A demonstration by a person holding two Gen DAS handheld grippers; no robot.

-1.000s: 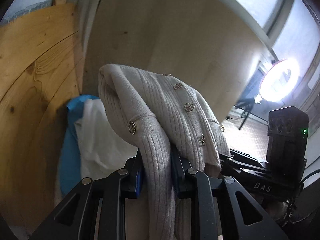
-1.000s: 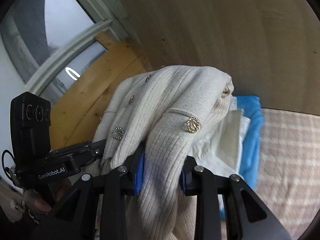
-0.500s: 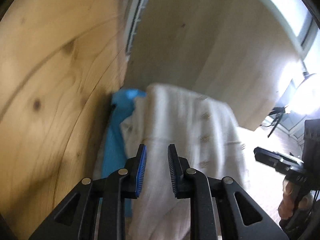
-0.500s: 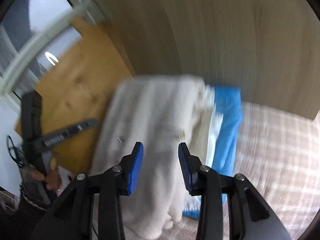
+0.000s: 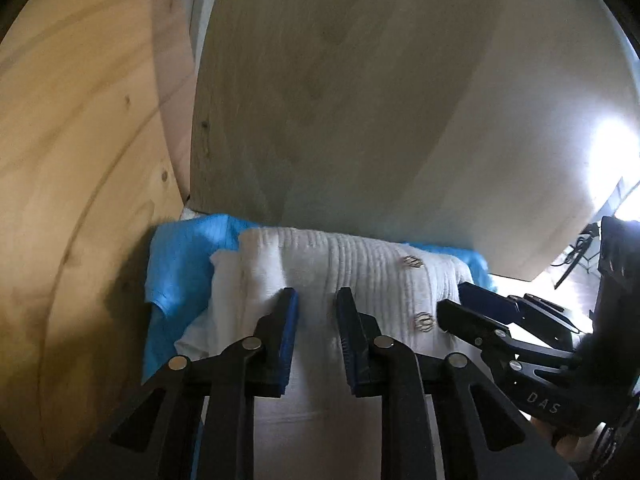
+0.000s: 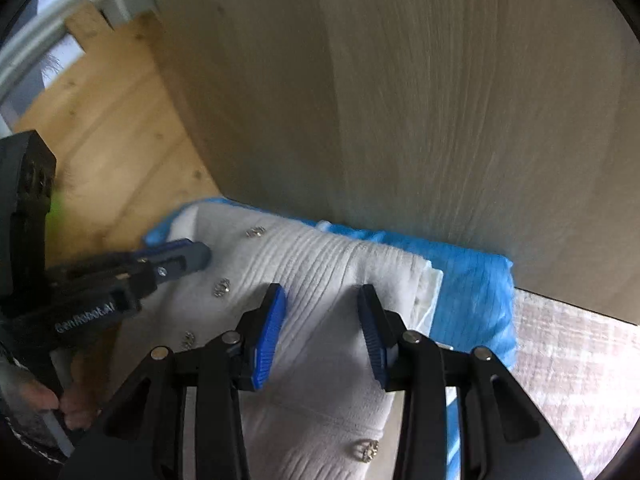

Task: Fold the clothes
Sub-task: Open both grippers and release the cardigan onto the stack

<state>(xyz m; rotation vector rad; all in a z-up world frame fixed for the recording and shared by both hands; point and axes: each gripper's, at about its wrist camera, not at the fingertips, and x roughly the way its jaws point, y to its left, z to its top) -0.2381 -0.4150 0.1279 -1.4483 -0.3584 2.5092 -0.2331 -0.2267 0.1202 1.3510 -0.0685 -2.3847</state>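
Both hand-held grippers, left (image 5: 316,300) and right (image 6: 320,294), hang loose over the white cardigan (image 6: 320,256); a bump could topple the pile.

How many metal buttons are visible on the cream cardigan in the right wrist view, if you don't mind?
4 on the cardigan: one near its far edge, one mid-left, one lower left, one nearest. Folds may hide others.

Folded cream ribbed cardigan (image 6: 320,264) with metal buttons lies atop blue garment (image 6: 476,280).
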